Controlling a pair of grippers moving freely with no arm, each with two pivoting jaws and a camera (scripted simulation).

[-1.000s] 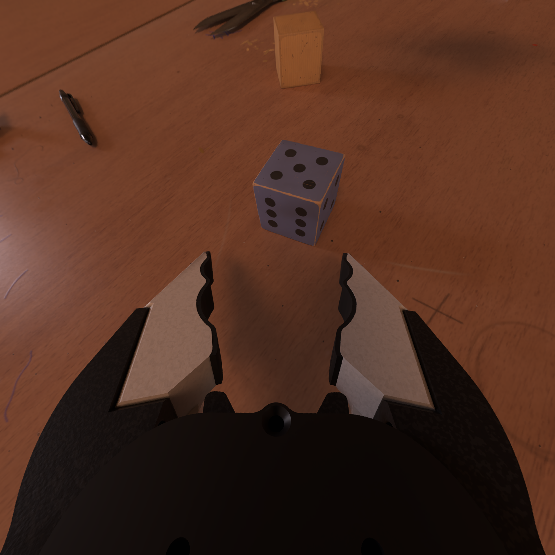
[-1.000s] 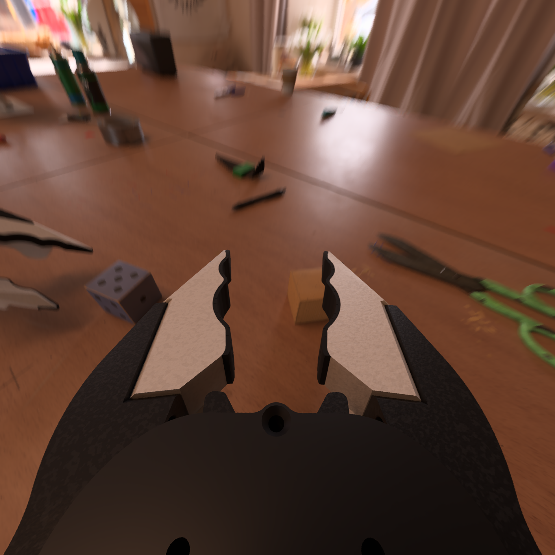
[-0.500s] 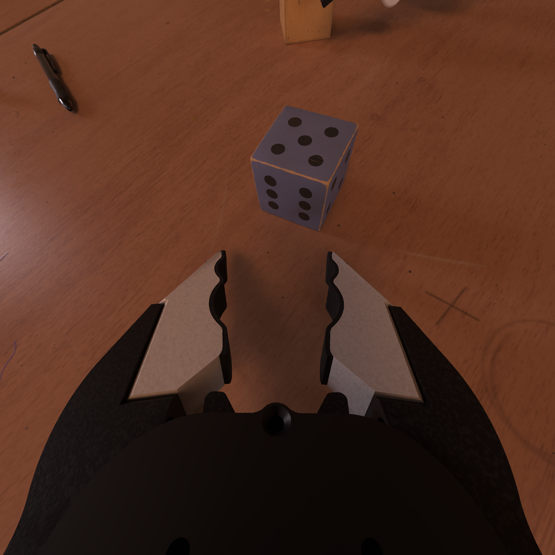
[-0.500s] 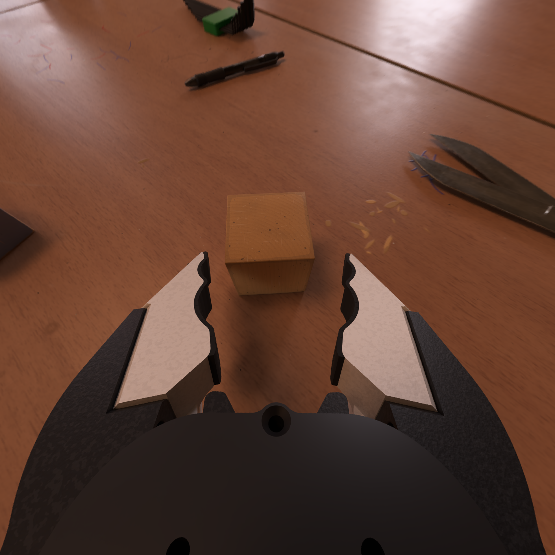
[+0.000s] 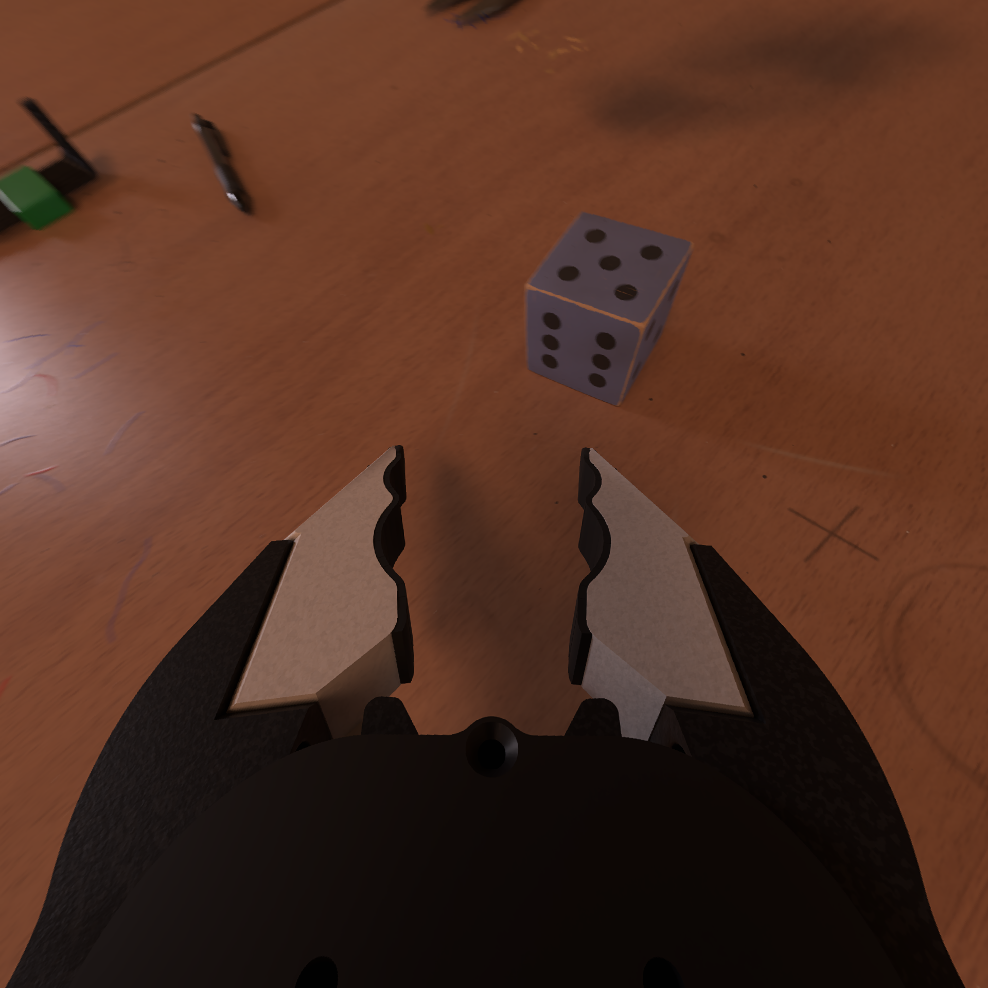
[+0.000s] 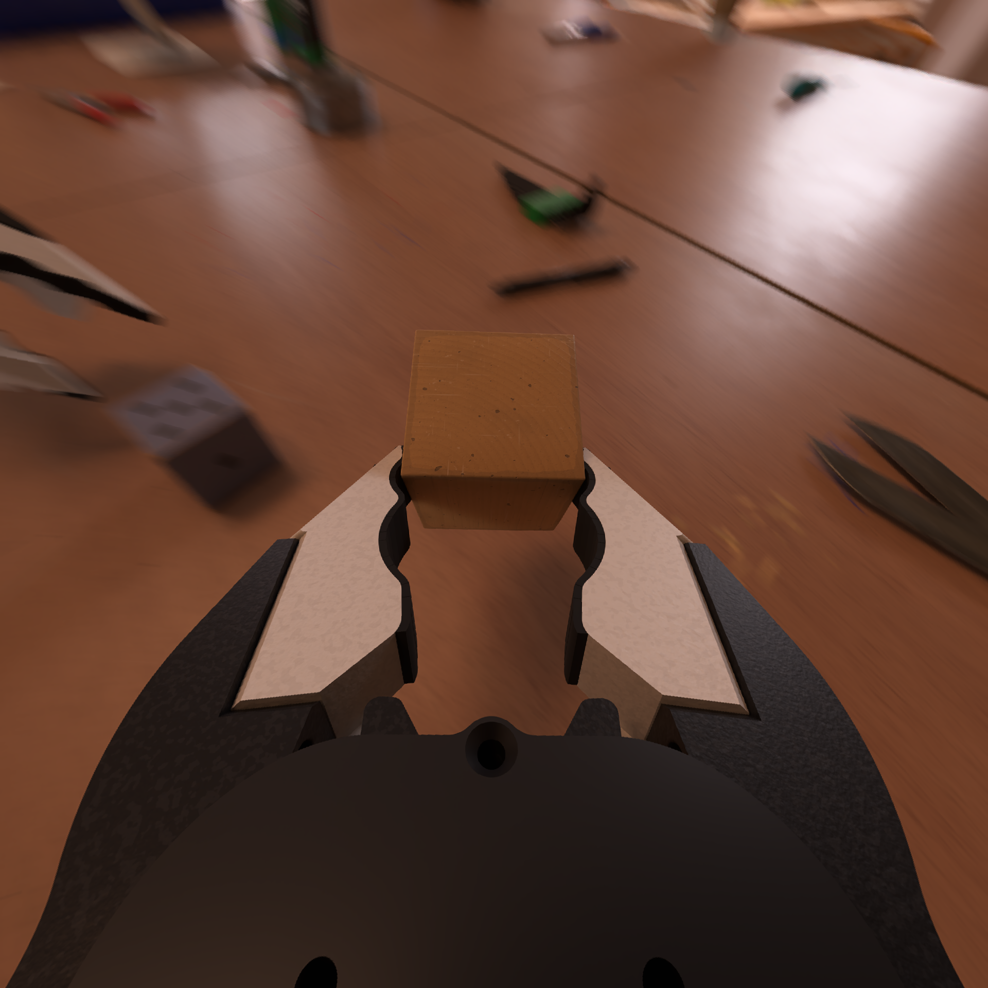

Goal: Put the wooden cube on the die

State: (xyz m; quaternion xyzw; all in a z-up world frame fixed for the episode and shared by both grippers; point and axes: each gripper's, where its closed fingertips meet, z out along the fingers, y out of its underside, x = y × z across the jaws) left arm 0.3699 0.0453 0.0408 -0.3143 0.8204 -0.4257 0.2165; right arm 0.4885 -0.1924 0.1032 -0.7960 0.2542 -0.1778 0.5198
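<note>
Fingertips of the right gripper (image 6: 492,470) clamp the wooden cube (image 6: 492,411) above the table (image 6: 748,176). The die (image 6: 198,433) lies ahead to its left, five pips up, and the carry likely turns that way. Beyond, the left gripper (image 5: 492,465) hangs empty, jaws apart, the die (image 5: 607,307) far-right of it.

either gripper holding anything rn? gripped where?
Right gripper holds the wooden cube, fingertips clamped on its two opposite side faces near the rear edge. Left gripper is open and empty, short of the die.

The tabletop (image 5: 321,331) was viewed steeply from the left wrist, shallowly from the right; the die (image 5: 604,307), at 1 o'clock and 10 o'clock respectively, was shared.
</note>
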